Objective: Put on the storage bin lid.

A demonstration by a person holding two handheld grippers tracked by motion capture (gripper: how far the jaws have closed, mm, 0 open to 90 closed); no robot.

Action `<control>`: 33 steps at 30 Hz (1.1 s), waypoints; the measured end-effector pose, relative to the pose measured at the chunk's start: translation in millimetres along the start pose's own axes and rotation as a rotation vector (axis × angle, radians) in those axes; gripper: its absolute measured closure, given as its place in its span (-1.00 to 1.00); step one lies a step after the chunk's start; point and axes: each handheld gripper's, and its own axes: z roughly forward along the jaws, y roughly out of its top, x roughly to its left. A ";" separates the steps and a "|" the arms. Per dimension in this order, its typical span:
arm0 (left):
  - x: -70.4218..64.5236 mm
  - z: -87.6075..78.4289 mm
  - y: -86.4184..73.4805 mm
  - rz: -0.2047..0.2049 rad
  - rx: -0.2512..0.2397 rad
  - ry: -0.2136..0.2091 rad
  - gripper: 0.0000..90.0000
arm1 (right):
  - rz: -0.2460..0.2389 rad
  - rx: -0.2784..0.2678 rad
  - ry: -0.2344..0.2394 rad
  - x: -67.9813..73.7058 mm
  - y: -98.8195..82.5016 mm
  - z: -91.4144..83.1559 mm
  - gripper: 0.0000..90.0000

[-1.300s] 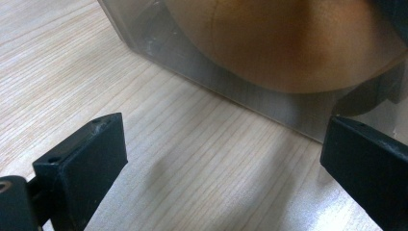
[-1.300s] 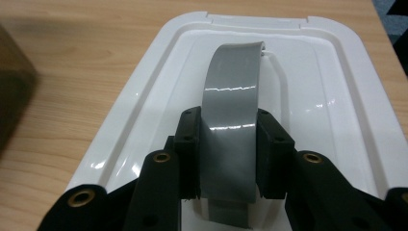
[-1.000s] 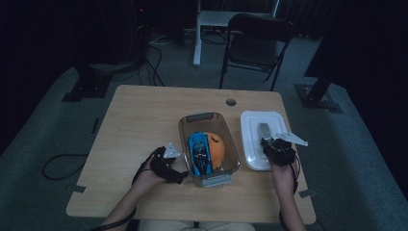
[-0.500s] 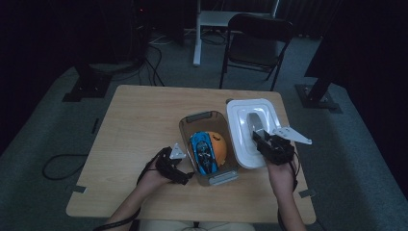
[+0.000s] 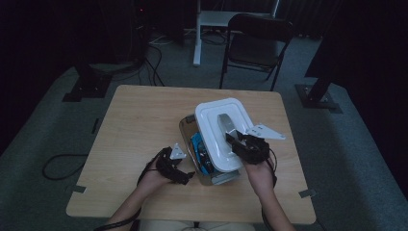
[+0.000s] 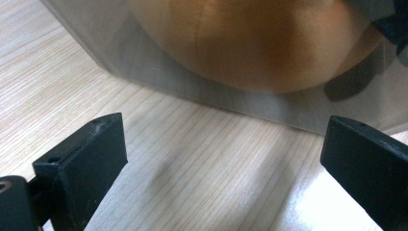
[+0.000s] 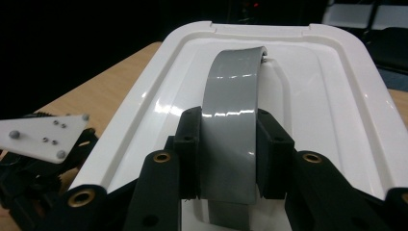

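Since a second ago we have carried the white lid [image 5: 219,131] off the table at right and over the clear bin [image 5: 188,129]. Our right gripper [image 5: 236,140] clamps its grey handle [image 7: 232,120]; our left gripper [image 5: 179,174], jaws apart, waits beside the bin's left wall.

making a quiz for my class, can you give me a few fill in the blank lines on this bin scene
1. The right gripper is shut on the lid's grey ____.
2. The white lid is held above the clear ____.
3. The left gripper has its fingers ____, with nothing between them.
4. The round thing inside the bin is coloured ____.

Missing words: handle; bin; open; orange
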 end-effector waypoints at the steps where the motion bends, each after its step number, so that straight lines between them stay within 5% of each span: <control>1: 0.4 -0.7 -0.6 -0.003 0.000 0.002 -0.94 | -0.001 0.007 0.009 3.0 -0.7 3.4 0.50; 16: 10.1 -12.4 -12.6 -0.045 -0.013 0.024 -0.94 | -0.027 0.117 0.078 27.0 -9.8 39.7 0.50; 33: 9.8 -9.3 -13.4 -0.060 -0.019 0.022 -0.94 | -0.012 0.133 0.072 31.4 -15.5 45.4 0.44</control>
